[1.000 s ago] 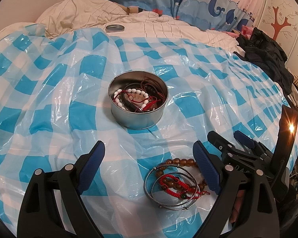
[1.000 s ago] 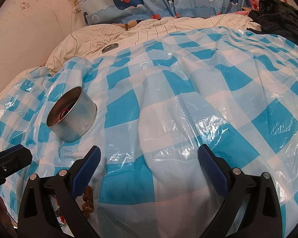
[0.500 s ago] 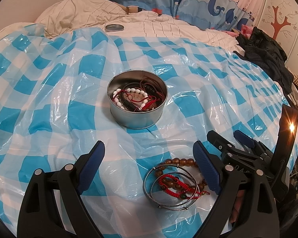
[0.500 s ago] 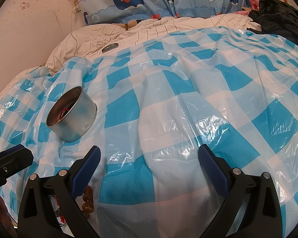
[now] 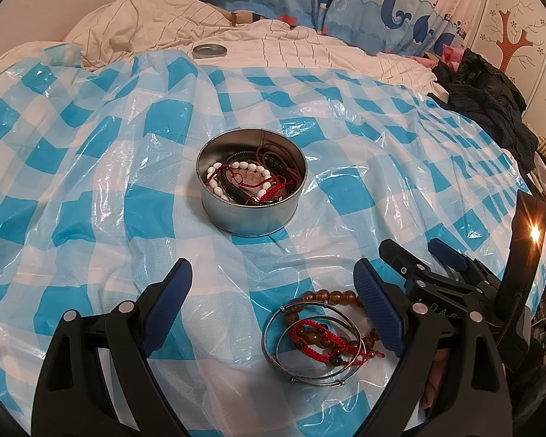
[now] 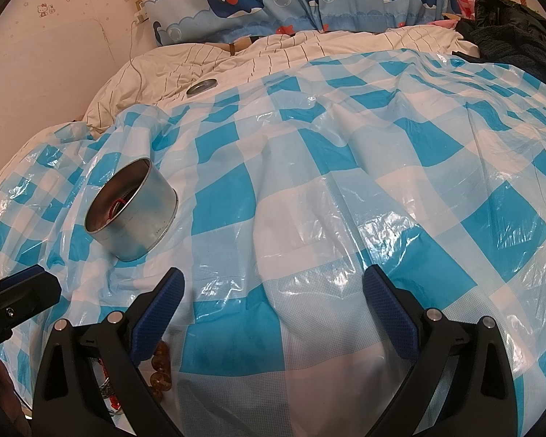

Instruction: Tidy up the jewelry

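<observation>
Round tin ahead of the wide-spread left gripper (image 5: 273, 296), loose bracelets by its right finger.

The tin (image 5: 251, 211) holds a white bead bracelet (image 5: 236, 169), red cords and dark bands. The left view alone shows the amber beads (image 5: 331, 296), silver bangles (image 5: 311, 342) and red cord bracelet (image 5: 324, 338) on the checked sheet (image 5: 91, 182). The right gripper (image 6: 273, 307) gapes empty; there the tin (image 6: 134, 218) sits ahead-left, contents mostly hidden.

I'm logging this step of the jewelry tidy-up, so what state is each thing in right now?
round tin: upright, open, partly filled with bracelets
tin lid: off, lying on the bedding beyond the checked sheet
silver bangles: loose on the sheet, overlapping
red cord bracelet: lying across the bangles
amber bead bracelet: outside the tin, tangled in the pile
left tongs: open, empty
right tongs: open, empty
</observation>
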Motion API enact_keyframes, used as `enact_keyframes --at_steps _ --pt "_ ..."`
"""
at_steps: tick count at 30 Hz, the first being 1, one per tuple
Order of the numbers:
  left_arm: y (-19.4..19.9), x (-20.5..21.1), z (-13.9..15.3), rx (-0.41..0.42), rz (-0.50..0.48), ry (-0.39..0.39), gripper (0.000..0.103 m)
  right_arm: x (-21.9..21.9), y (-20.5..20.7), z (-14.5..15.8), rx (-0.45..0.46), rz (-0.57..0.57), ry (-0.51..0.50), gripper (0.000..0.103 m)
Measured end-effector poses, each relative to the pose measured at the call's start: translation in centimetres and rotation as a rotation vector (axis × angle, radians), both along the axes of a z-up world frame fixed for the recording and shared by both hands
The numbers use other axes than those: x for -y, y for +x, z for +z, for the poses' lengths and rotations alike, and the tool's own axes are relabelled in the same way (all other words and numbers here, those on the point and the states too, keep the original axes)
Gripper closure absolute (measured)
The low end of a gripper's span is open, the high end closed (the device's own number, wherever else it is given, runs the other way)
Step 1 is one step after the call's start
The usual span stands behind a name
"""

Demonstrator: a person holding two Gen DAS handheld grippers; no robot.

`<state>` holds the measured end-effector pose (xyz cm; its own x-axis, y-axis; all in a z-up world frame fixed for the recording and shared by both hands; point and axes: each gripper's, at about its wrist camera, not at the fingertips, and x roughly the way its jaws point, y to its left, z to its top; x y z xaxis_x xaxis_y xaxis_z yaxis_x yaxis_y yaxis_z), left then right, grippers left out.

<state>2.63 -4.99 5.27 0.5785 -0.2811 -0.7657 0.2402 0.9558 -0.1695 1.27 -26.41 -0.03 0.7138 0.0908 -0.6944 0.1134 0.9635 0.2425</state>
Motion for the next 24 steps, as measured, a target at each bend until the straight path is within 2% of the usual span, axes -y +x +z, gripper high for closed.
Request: enact_keyframes --at_steps 5,8,15,18,21,24 --pt "0.0 -0.5 0.3 0.008 0.003 -0.009 0.017 0.0 0.0 0.0 -0.001 0.000 0.000 0.008" --pt "0.0 -2.7 0.7 0.014 0.041 -0.036 0.017 0.0 0.1 0.0 -0.002 0.000 0.001 0.008" --pt "-0.6 -9.8 1.2 0.003 0.157 -0.161 0.017 -0.1 -0.2 0.2 0.005 0.005 0.013 0.008" --pt "-0.9 -11.2 1.2 0.000 0.170 -0.185 0.017 -0.2 -0.6 1.1 0.024 0.015 -0.001 0.008" --pt "-1.4 -10.8 1.2 0.016 0.123 -0.191 0.017 -1.4 -0.5 2.2 0.020 0.083 -0.036 0.008" --pt "-1.9 -8.3 1.4 0.051 0.001 -0.205 0.017 -1.8 -0.9 3.3 0.047 0.099 -0.081 0.008"
